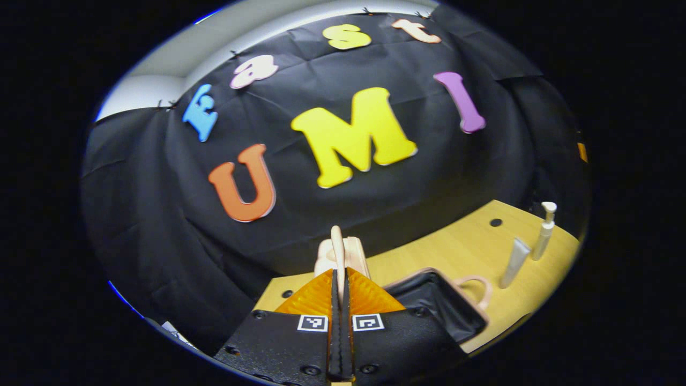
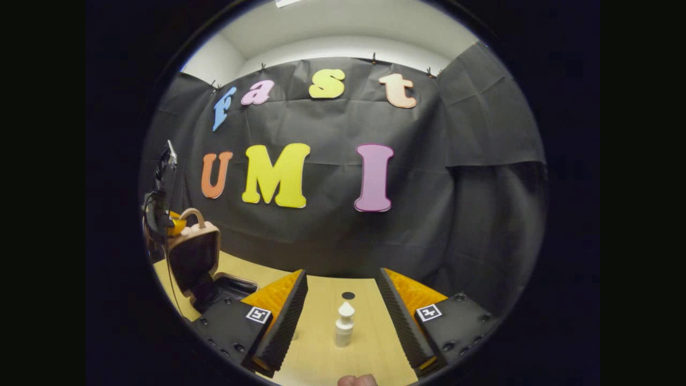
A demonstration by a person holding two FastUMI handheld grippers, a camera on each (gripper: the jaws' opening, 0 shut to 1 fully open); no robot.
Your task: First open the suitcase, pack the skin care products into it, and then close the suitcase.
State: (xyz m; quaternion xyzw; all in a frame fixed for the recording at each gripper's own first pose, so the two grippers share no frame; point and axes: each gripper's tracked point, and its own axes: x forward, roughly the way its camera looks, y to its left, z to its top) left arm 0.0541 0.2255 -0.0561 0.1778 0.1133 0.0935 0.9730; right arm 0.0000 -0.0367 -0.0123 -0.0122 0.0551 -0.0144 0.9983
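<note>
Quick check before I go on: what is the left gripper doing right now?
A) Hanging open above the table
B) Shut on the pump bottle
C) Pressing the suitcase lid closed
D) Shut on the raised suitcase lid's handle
D: in the left gripper view the left gripper is shut on the thin handle of the suitcase lid, which stands raised in the right gripper view.

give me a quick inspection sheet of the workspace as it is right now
surface: wooden table, small dark holes in it
job's things: suitcase open, lid upright; pump bottle and tube standing side by side on the table, outside the case
clutter: nothing seen
grippers: left gripper jaws shut on the lid's handle; right gripper jaws open, pump bottle between them, untouched
cables: dark cable hanging by the left gripper
surroundings: black cloth wall, pale ceiling above
</note>
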